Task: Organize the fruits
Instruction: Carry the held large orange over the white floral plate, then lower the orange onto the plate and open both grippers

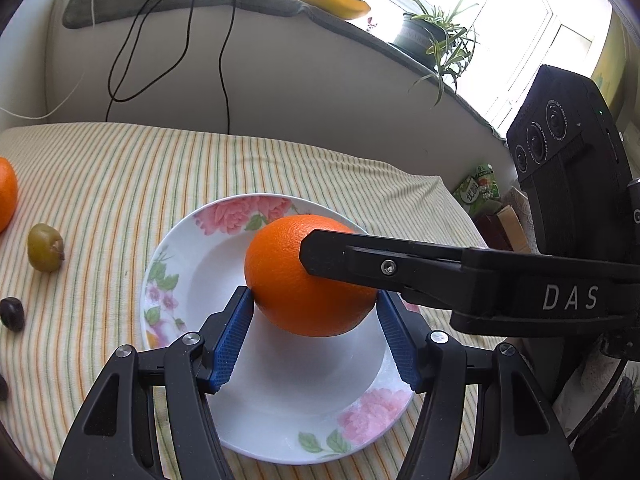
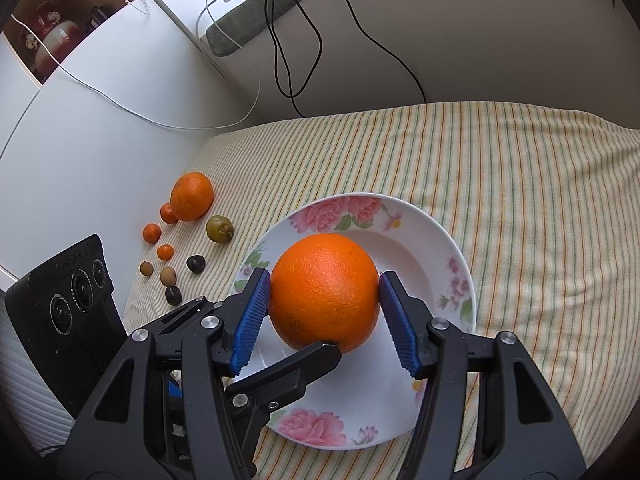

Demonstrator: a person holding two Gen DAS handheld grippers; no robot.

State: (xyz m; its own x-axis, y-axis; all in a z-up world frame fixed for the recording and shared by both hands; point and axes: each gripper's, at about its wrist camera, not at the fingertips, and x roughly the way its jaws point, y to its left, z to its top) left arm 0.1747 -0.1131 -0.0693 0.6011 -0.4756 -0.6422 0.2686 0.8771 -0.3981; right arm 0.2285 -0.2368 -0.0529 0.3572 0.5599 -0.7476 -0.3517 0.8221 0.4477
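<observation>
I have the big orange (image 2: pixel 324 290) pinched from both sides at once: my right gripper (image 2: pixel 324 308) presses its blue pads on the orange's left and right flanks, and my left gripper (image 1: pixel 314 312) does the same from its own angle, one pad tip touching each side low down. The orange hangs over the middle of the flowered plate (image 2: pixel 436 236), which lies on the striped cloth (image 2: pixel 520 184).

To set it down well, I judge I should lower both hands together until the orange sits in the plate's hollow, then spread one gripper first, the other after, so the round fruit does not roll toward the rim. The grippers cross close together, so I should draw them apart sideways and not let the fingers knock.

The underside of the orange is hidden by my own fingers; it looks slightly clear of the plate, but I cannot be sure. To the far left the other fruits lie in a loose group: a second orange (image 2: pixel 192 196), a green fruit (image 2: pixel 219 229), three tiny orange ones and some dark and brown ones too small to name. In the left view, that second orange is cut off at the edge.
</observation>
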